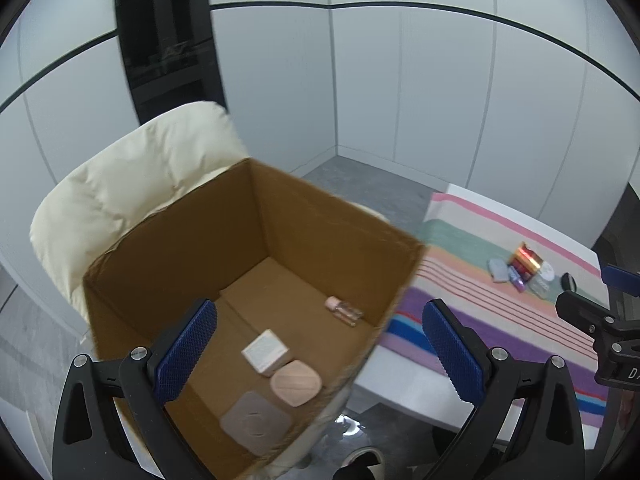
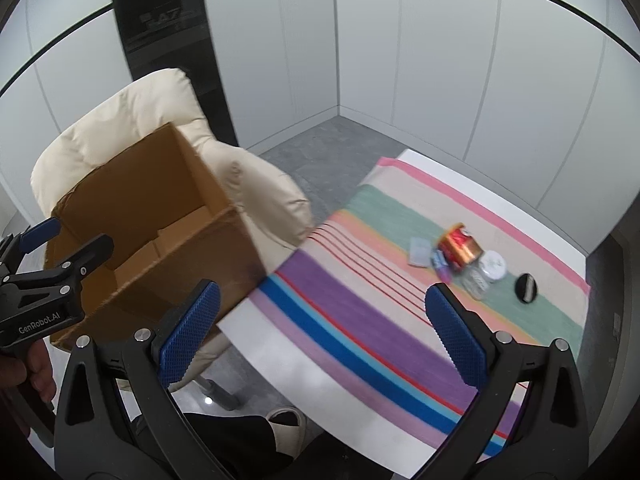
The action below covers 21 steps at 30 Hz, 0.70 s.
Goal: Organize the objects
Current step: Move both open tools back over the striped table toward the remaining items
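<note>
Both grippers are spread wide and hold nothing: the left gripper [image 1: 320, 354] hangs over the open box [image 1: 256, 216], the right gripper [image 2: 324, 338] over the near edge of the striped cloth [image 2: 360, 320]. Below and between the left fingers [image 1: 188, 344] lie a white carton [image 1: 265, 350], a pink pad [image 1: 296, 383] and a grey pad [image 1: 256, 424]; a small bottle [image 1: 345, 311] lies further ahead by the box's right wall. Ahead and to the right of the right fingers [image 2: 456, 340], well apart, sits the cluster left to sort: a copper-red roll [image 2: 460, 246], a pale case [image 2: 420, 252], a white disc [image 2: 493, 266] and a black cap [image 2: 526, 288]. By the look of it, this is the gap between a drop and the next pick; the next move calls for a reach out to that cluster and closing on one piece without knocking its neighbours. Only the left view shows the box floor; the right view shows the cluster more plainly, the chair [image 2: 120, 128] under the box, and a hand [image 2: 28, 376] on the left gripper's handle.
</note>
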### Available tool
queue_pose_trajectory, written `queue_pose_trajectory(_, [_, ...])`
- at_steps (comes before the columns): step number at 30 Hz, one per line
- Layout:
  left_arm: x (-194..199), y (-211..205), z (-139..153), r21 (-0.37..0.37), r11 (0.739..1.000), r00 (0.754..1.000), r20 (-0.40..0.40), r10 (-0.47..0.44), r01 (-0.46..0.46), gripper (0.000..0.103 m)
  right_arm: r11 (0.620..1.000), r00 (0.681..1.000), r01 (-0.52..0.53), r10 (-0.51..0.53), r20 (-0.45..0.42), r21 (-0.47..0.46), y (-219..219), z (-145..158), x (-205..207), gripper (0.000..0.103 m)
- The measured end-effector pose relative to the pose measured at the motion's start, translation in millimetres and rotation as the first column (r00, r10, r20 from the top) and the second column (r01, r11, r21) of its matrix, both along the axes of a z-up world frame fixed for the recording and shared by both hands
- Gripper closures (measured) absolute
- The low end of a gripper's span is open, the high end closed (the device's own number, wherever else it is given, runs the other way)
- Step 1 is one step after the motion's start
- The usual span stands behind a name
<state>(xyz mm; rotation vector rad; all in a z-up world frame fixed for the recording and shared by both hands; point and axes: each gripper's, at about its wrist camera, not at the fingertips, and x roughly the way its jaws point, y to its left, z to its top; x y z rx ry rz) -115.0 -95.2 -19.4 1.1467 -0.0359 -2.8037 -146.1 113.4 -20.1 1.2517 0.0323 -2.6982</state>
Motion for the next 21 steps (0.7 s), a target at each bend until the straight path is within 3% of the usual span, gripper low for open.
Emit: queue_pose_trajectory(21, [-23.4,132.4,-5.3,-0.003,0.976,0.976,0.01,-0.22,0.22,0.0,0.975,0.975,0.221,-0.221,0.006,0.008,135.3,-6.3,28.3,0.0])
